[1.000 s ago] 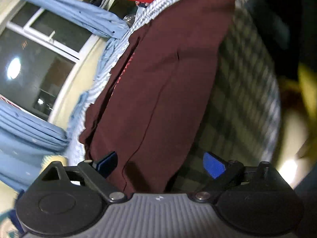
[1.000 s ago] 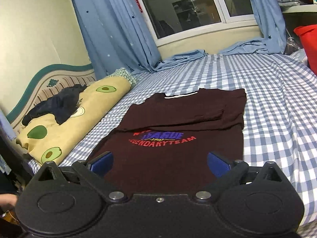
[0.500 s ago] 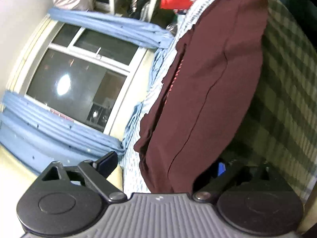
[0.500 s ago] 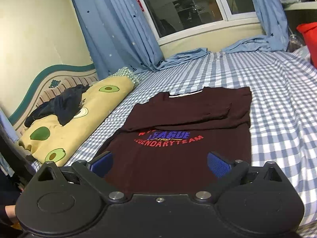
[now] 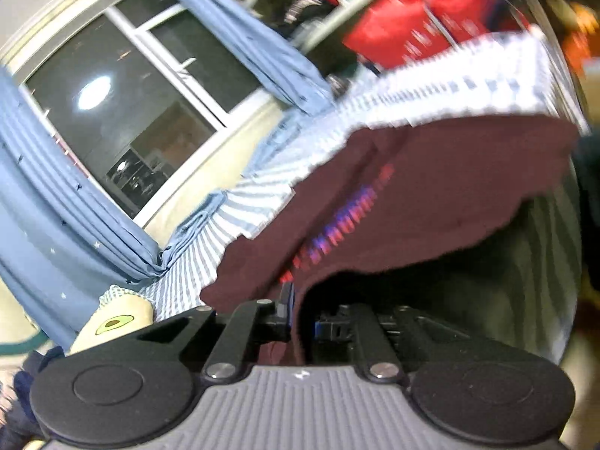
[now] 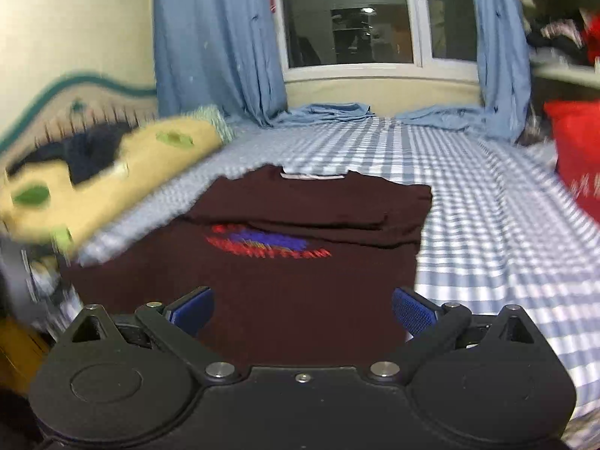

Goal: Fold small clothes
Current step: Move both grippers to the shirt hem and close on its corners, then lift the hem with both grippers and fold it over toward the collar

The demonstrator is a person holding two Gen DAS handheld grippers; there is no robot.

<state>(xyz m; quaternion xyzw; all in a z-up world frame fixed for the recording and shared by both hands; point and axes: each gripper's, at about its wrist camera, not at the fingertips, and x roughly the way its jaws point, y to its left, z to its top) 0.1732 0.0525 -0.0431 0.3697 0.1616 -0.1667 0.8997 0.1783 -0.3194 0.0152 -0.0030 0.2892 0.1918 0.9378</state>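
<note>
The maroon T-shirt (image 6: 300,270) lies on the blue-checked bed sheet (image 6: 487,232), collar toward the window (image 6: 348,15), its sleeves folded in over the chest so that two straight folded edges run across just above the red and blue print. Its right edge is a clean line on the sheet; the left edge runs close beside the avocado-print pillow (image 6: 112,183), which carries a dark garment (image 6: 86,150).

The left tool (image 5: 300,315) has just been closing, and its blue pads now pinch a fold of the shirt's hem between them. In the left wrist view the cloth rises off the bed in an arch from that pinch, with a dark hollow beneath the raised edge.

The right tool (image 6: 302,309) has its jaws wide apart, gripping nothing; the near hem lies between and below the pads (image 6: 412,311), and whether they touch it I cannot tell.

Open checked sheet stretches to the right of the shirt as far as a red bag (image 6: 577,157), and beyond the collar up to the bunched ends of the blue curtains (image 6: 217,37) under the window. The left side is tight against the pillow. Both views are blurred.
</note>
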